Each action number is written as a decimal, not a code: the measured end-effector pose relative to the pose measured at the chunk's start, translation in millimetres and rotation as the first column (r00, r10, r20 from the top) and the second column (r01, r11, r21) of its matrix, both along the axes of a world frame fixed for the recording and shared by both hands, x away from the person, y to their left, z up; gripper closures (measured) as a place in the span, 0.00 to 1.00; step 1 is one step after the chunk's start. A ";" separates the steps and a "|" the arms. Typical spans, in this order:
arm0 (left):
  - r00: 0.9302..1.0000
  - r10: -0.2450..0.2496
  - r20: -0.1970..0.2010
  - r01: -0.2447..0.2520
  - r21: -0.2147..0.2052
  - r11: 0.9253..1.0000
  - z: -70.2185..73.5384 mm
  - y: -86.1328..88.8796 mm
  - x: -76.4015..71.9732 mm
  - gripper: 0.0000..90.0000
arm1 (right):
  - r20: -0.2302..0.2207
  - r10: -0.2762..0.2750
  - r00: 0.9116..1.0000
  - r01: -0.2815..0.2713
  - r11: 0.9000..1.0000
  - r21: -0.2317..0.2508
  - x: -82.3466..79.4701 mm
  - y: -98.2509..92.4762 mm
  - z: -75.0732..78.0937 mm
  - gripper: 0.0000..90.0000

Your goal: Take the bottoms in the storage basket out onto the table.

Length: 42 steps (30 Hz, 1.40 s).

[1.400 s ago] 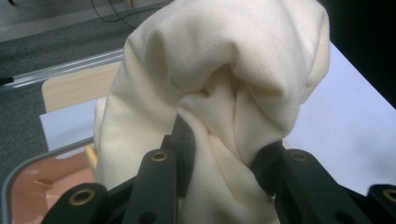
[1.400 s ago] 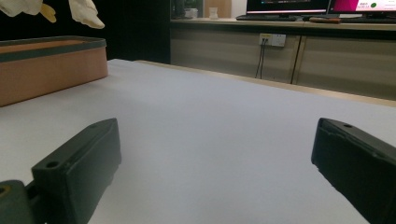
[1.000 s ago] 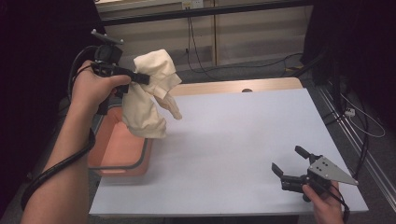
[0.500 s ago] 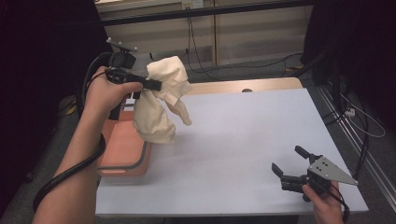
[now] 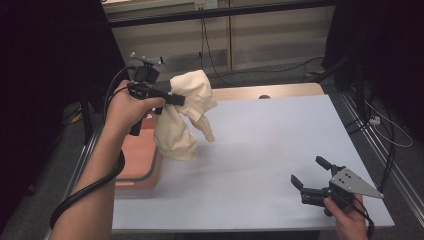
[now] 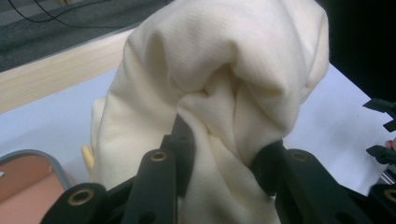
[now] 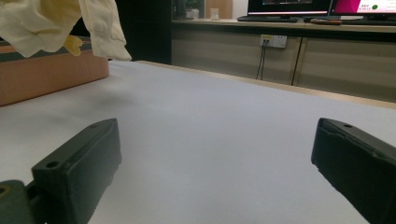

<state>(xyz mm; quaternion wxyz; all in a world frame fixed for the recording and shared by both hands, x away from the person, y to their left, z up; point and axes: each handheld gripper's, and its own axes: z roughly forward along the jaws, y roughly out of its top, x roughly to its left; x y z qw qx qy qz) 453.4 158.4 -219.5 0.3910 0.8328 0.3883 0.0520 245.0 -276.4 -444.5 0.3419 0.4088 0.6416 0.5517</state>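
Observation:
A cream cloth garment (image 5: pixel 185 115) hangs in the air over the left part of the white table (image 5: pixel 280 145), its lower folds dangling near the table top. My left gripper (image 5: pixel 175 98) is shut on its bunched upper part; in the left gripper view the fabric (image 6: pixel 219 93) bulges between the two black jaws. The cloth (image 7: pixel 56 23) also hangs at the top left of the right gripper view. My right gripper (image 5: pixel 307 175) rests low near the table's front right corner, jaws wide open with nothing between them.
A salmon-coloured bin (image 5: pixel 137 160) with a grey rim stands at the table's left edge, just under and behind the cloth. A wooden strip (image 5: pixel 280 91) runs along the far edge. Cables lie on the floor beyond and to the right.
My left hand has carried the cloth rightward and lower, away from above the bin toward the table's open surface. The right gripper has stayed where it was.

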 end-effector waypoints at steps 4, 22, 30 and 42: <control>1.000 -0.014 -0.004 0.014 0.003 1.000 -4.4 -2.6 0.0 0.76 | 0.002 0.001 1.000 -0.001 1.000 -0.001 0.2 -0.5 -0.1 0.01; 0.999 -0.048 0.003 0.048 0.000 0.999 -16.2 -13.9 -4.2 0.76 | 0.001 0.008 1.000 -0.008 1.000 -0.007 0.2 -0.2 -0.1 0.01; 0.998 -0.062 -0.002 0.062 0.004 0.998 -25.1 -21.4 -5.3 0.76 | 0.001 0.009 1.000 -0.009 1.000 -0.007 0.1 -0.5 -0.2 0.01; 0.996 -0.088 -0.004 0.088 0.015 0.996 -39.8 -31.0 -7.2 0.76 | -0.004 0.014 1.000 -0.014 1.000 -0.003 0.1 -0.6 -0.2 0.01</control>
